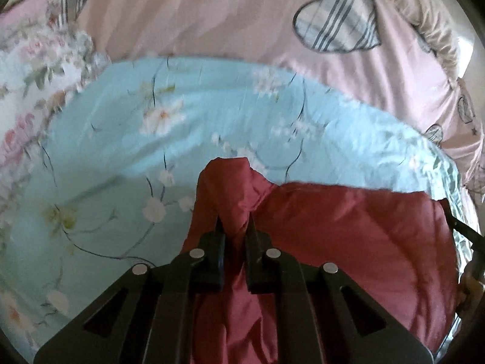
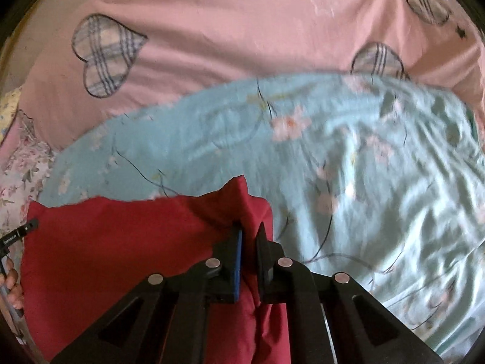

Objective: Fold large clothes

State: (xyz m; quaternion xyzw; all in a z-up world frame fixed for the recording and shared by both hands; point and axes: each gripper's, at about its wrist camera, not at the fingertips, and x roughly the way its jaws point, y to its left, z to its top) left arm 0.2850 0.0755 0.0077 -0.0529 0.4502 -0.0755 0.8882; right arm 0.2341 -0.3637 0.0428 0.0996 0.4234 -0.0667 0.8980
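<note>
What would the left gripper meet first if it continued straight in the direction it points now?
Probably the light blue floral quilt. The left gripper is shut on a bunch of the red garment, and just past that bunch the quilt lies across its line. Depth is unclear, so this is a judgement.

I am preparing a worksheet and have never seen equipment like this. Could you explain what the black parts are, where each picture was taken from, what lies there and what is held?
No robot here: a person holds a hand-held gripper in each hand, each with a camera looking along its two black fingers. One picture comes from the left gripper, the other from the right gripper. Both are shut on the edge of a red garment. It lies on a light blue floral cloth, spread over a pink sheet with checked hearts. The pictures are somewhat blurred.
</note>
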